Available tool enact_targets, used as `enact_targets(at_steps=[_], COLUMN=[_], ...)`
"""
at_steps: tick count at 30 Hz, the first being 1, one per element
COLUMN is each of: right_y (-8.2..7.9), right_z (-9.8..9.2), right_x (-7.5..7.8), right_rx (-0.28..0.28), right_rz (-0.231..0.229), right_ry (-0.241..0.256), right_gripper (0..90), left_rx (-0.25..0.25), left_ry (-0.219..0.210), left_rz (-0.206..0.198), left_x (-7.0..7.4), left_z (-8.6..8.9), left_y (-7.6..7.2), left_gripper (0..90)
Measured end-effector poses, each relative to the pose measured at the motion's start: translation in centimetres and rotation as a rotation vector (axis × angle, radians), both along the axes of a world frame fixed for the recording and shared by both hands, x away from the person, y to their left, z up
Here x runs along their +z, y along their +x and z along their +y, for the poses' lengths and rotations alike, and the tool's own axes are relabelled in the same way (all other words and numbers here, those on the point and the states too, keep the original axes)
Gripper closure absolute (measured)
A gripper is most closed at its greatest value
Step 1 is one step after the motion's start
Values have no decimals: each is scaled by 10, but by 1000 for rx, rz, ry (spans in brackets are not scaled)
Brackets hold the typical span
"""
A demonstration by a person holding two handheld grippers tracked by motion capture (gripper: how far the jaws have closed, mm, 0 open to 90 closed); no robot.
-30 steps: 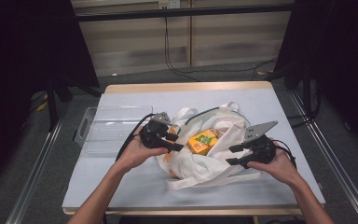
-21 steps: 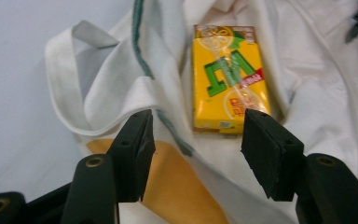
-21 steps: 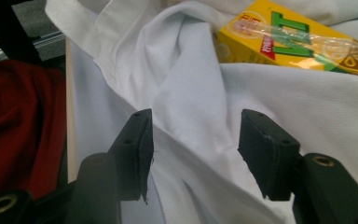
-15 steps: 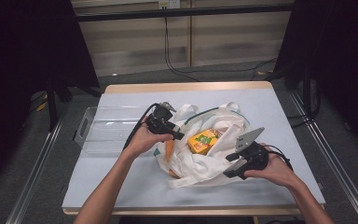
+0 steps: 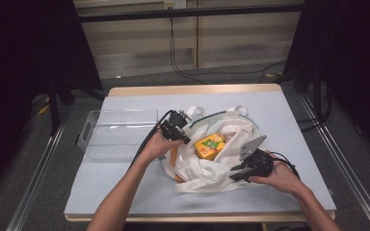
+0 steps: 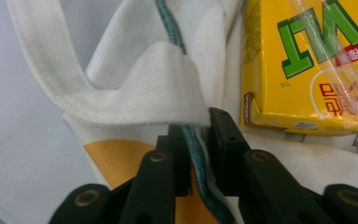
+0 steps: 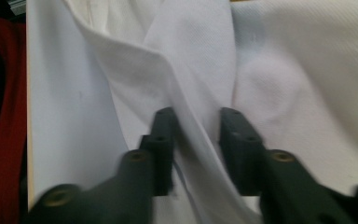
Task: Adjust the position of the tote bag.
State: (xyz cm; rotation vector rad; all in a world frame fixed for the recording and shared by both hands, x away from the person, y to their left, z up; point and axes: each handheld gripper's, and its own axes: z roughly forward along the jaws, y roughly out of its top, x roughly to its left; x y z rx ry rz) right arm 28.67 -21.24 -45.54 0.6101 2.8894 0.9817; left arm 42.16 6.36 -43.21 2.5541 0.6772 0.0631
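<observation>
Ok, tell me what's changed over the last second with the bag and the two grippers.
The left gripper moved away from the person, up to the bag's far-left edge, where its jaws now close on the green-trimmed rim. The right gripper slid nearer the person along the bag's right side, its jaws straddling a fold of cloth. The yellow juice carton and the clear tray stayed put.

Mid-table, a cloth bag (image 5: 212, 161) with a juice carton (image 5: 211, 145) apparently lying in its mouth, clear tray (image 5: 118, 133) just left.
</observation>
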Motion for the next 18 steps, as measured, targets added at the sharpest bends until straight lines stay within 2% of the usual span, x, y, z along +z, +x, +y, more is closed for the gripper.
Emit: enact_targets(at_steps=[2,5,7,9,12,16,18], right_y=[-2,-7,-9,-11,-18,-27,-29], right_z=[-6,-10,-10,-11,-14,-21,-23], right_x=[0,-1,1,2,2,-3,-7], right_rx=[1,-8,-10,-5,-6,-22,-23], right_rz=[12,11,13,7,10,14,15], right_ry=[26,39,31,25,23,47,59], right_gripper=[826,855,864,865,867,868,870], left_rx=[29,49,62,66,93,91,92], left_ry=[5,12,7,41,31,52,46], left_rz=[-8,-29,-28,-49,-26,-10,-7], left_x=[3,4,3,3,2,3,3], left_z=[5,10,10,9,10,14,14], left_y=[3,5,5,5,7,11,11], left_gripper=[828,832,832,833,834,833,831])
